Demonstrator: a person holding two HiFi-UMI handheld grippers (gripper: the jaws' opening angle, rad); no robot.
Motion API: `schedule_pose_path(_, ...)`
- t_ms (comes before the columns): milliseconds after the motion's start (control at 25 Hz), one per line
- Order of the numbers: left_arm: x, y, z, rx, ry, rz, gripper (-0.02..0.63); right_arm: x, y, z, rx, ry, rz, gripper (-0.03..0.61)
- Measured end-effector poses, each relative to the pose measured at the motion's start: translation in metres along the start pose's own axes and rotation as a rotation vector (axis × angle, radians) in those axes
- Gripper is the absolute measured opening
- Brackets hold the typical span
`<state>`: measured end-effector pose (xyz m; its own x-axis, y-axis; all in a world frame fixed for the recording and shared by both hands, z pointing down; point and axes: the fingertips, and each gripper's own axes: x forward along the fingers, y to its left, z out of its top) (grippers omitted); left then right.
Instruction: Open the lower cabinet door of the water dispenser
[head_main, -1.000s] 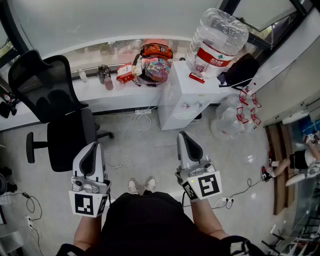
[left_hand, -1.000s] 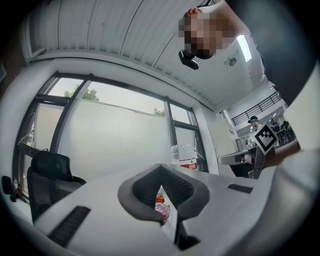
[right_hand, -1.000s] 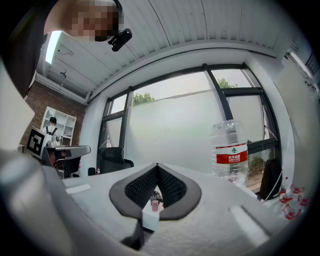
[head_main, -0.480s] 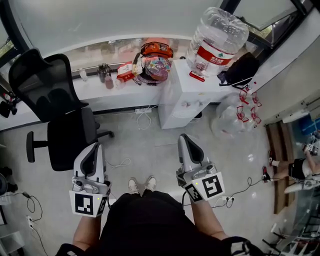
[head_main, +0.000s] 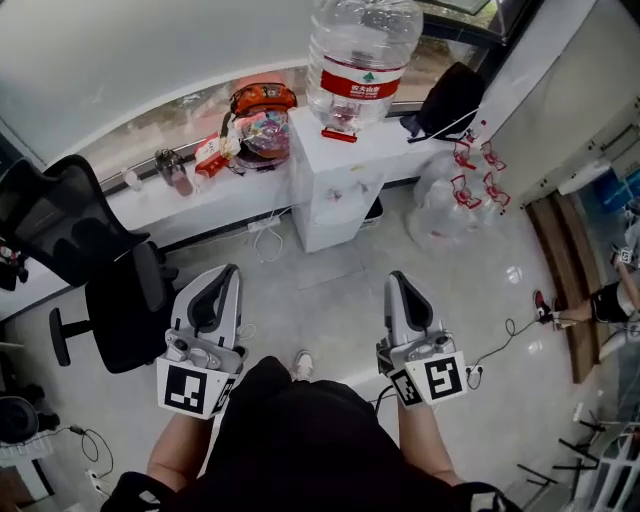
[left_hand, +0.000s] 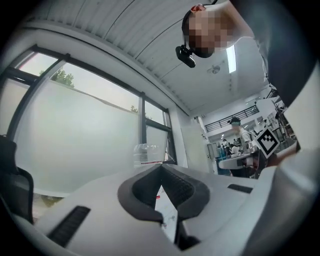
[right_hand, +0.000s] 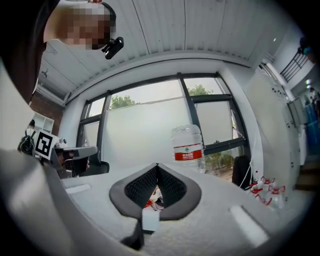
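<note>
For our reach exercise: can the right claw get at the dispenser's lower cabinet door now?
Probably not yet: the right claw is well short of the water dispenser, but only open floor lies between.

Grey floor (head_main: 330, 290) has the white water dispenser (head_main: 335, 195) standing on it, with clear jugs (head_main: 445, 210) right beside it. Black office chair (head_main: 115, 300) sits off to the side, plus a few loose cables (head_main: 262, 240).

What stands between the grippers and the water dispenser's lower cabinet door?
Nothing visible does. Only bare floor lies between the left gripper, the right gripper and the water dispenser; the office chair stands off to the left.
</note>
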<state>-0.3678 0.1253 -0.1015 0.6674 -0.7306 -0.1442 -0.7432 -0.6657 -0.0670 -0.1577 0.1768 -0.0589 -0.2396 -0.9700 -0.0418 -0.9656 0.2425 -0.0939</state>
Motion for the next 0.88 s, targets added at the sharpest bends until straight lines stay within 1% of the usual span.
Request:
schedule_pose_path(80,0.021,-0.015,0.002,0.020,-0.008,-0.043,0.008,-0.009,-0.020,-0.005,0.001,0.008,-0.040,0.005)
schedule_pose_path(160,0.040,-0.030,-0.001,0.018,0.001,-0.087,0.009,-0.016,-0.038,-0.009,0.008,0.014,-0.072,0.005)
schedule_pose_path(320,0.074,-0.046,-0.023,-0.012,0.048,-0.139,0.009,-0.019,-0.069,-0.014,0.024,0.015,-0.120,0.005)
schedule_pose_path(480,0.111,-0.058,-0.038,-0.027,0.064,-0.185,0.009,-0.015,-0.100,-0.021,0.036,0.023,-0.155,0.005)
schedule_pose_path(600,0.144,-0.059,-0.054,-0.038,0.075,-0.217,0.009,0.001,-0.124,-0.029,0.035,0.043,-0.180,0.005)
schedule_pose_path(680,0.170,-0.053,-0.070,-0.056,0.093,-0.223,0.008,0.020,-0.142,-0.031,0.033,0.061,-0.191,0.005)
schedule_pose_path(880,0.238,-0.039,-0.088,-0.101,0.100,-0.231,0.009,0.069,-0.181,-0.026,0.003,0.111,-0.178,0.005)
